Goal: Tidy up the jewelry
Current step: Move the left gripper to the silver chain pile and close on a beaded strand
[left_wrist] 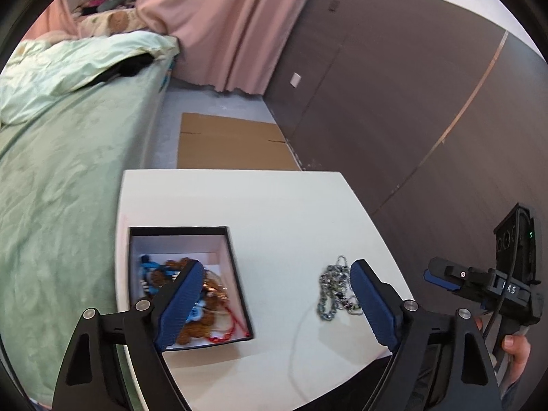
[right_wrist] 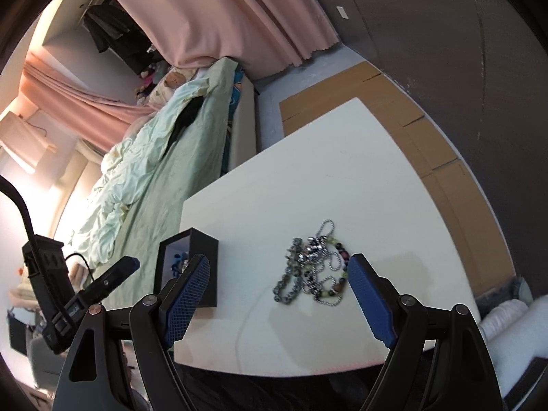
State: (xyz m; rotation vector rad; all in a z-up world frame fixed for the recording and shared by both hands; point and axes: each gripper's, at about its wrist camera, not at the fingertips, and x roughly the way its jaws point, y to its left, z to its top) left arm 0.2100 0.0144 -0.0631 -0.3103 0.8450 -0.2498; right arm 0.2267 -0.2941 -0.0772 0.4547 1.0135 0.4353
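On the white table [left_wrist: 274,205] stands an open black box [left_wrist: 178,228] lined in white, holding a tangle of brown, blue and red jewelry [left_wrist: 202,308]. To its right lies a loose heap of silver chains and beaded strands [left_wrist: 334,287]. My left gripper [left_wrist: 275,267] hovers open between the box and the heap, its left finger over the box's right side. In the right wrist view my right gripper [right_wrist: 280,260] is open above the same heap [right_wrist: 308,267], nothing pinched, with the box [right_wrist: 202,250] at its left finger. The right gripper [left_wrist: 445,277] also shows at the table's right edge.
A bed with green bedding [left_wrist: 68,171] runs along the table's left side. Flat cardboard [left_wrist: 233,144] lies on the floor beyond the table. A dark panelled wall [left_wrist: 411,102] and pink curtain [left_wrist: 239,27] stand behind. A thin pale cord [left_wrist: 294,342] curves across the table's near part.
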